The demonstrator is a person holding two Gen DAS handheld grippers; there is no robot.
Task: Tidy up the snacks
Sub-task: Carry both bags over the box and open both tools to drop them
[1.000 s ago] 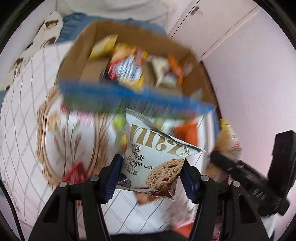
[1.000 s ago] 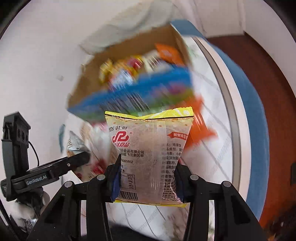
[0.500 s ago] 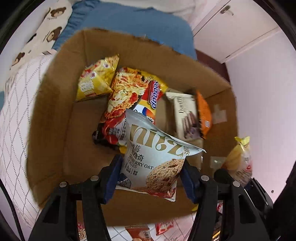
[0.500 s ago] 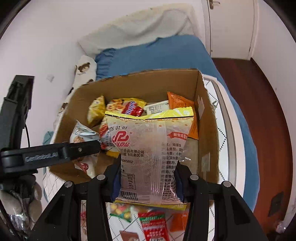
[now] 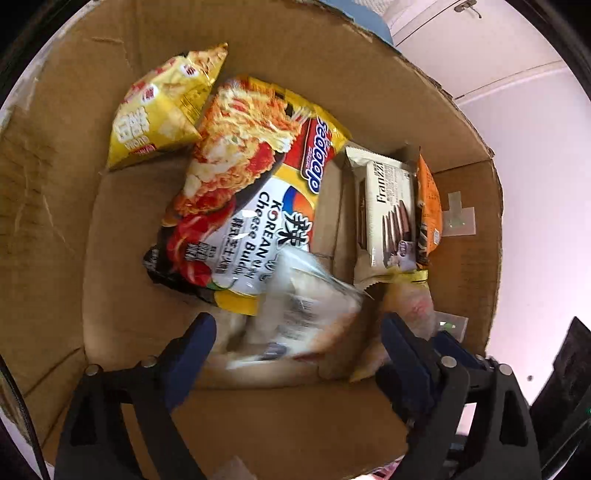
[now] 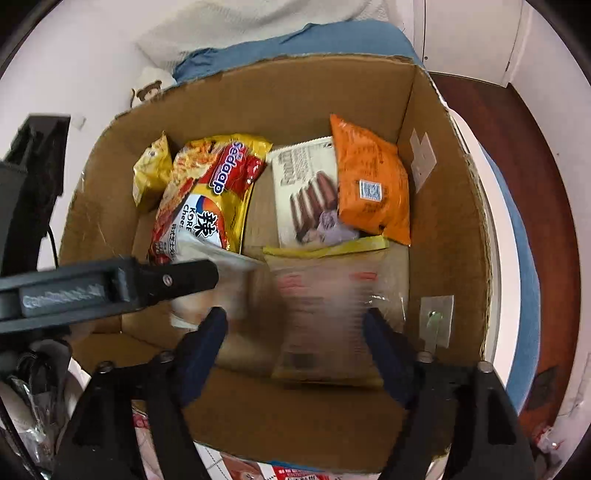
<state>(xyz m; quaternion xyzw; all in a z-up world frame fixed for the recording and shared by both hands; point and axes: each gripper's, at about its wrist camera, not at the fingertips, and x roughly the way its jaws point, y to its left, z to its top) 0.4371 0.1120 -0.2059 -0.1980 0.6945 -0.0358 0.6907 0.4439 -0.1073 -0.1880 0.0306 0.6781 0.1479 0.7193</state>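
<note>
Pale walls and a white cupboard door (image 6: 469,33) close off the room behind a bed with a blue cover (image 6: 295,40) and a whitish blanket (image 6: 236,22) bunched at its far end; a strip of dark wooden floor (image 6: 524,147) runs along the bed to the right of the cardboard box (image 6: 476,206). That box stands open-topped on a white quilted sheet with a line pattern (image 6: 240,459), of which only a sliver shows below the box's near wall.

Inside the box, a small yellow snack bag (image 5: 162,114) leans in the far left corner. Just right of it lies a yellow and red noodle packet (image 5: 251,177). Toward the box's right wall a cream wafer pack (image 5: 388,206) lies beside an orange packet (image 6: 373,184), which overlaps its right edge.

The left tool (image 5: 295,332) hangs over the near part of the box, its jaws just sprung wide apart; a white cookie bag (image 5: 303,306), blurred, lies loose between them against the noodle packet's near end, touched by neither pad. The right tool (image 6: 295,332) hangs beside it nearer the box's right wall, its jaws likewise just spread wide, with a clear packet with a yellow top edge (image 6: 332,295), also blurred, free between them, just near of the wafer pack.
</note>
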